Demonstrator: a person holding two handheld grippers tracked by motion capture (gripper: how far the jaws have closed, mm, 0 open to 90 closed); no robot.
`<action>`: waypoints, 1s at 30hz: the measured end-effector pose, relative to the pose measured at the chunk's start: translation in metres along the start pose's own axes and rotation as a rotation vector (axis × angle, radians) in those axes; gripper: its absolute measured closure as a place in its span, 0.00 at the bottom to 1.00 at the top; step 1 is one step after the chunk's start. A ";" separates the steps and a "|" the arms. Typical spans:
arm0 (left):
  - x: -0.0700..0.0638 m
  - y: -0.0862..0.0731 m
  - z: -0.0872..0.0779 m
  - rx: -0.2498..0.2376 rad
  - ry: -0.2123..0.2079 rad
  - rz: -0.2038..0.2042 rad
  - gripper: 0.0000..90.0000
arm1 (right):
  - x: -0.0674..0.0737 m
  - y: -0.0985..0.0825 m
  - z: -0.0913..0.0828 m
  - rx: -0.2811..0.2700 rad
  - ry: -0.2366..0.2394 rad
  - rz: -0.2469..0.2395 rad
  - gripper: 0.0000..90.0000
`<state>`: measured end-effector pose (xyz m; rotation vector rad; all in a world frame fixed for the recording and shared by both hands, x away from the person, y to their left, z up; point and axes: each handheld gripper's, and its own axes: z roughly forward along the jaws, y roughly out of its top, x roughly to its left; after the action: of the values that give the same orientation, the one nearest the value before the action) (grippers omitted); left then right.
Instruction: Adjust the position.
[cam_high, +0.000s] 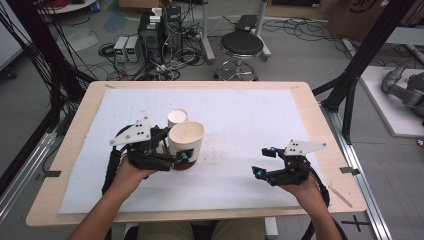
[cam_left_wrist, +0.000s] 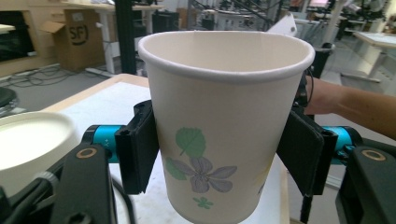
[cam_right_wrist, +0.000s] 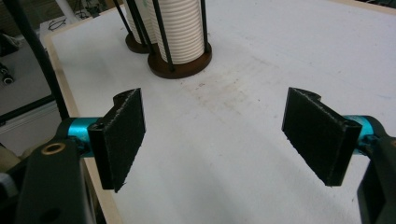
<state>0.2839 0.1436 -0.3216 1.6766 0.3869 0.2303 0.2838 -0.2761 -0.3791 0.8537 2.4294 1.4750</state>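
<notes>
A white paper cup (cam_left_wrist: 224, 116) printed with a purple flower and green leaves sits upright between the jaws of my left gripper (cam_left_wrist: 219, 154), both black pads pressed on its sides. From above, this cup (cam_high: 186, 139) hangs just over a dark round stand (cam_high: 184, 165) left of the table's middle, with my left gripper (cam_high: 173, 146) shut on it. A stack of white cups (cam_right_wrist: 180, 28) stands in a rod cage on a brown base (cam_right_wrist: 180, 64). My right gripper (cam_high: 262, 161) rests low at the front right, open and empty; its pads (cam_right_wrist: 123, 135) stand wide apart.
A second cup stack (cam_high: 177, 118) stands just behind the first. A white mat (cam_high: 250, 120) covers the wooden table (cam_high: 80, 125). A stool (cam_high: 241, 47), electronics and cables lie on the floor beyond the far edge. Black frame posts flank the table.
</notes>
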 end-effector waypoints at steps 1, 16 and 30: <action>0.001 0.000 -0.004 -0.004 0.010 0.001 0.38 | 0.000 -0.001 0.000 0.001 -0.003 0.002 0.25; 0.012 -0.024 -0.089 -0.061 0.226 0.011 0.38 | -0.003 -0.012 -0.003 -0.073 -0.128 -0.025 0.24; 0.022 -0.041 -0.121 -0.090 0.307 -0.017 0.38 | -0.003 -0.015 -0.011 -0.092 -0.206 -0.017 0.24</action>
<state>0.2543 0.2677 -0.3460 1.5508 0.6108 0.4887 0.2757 -0.2911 -0.3871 0.9133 2.1988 1.4049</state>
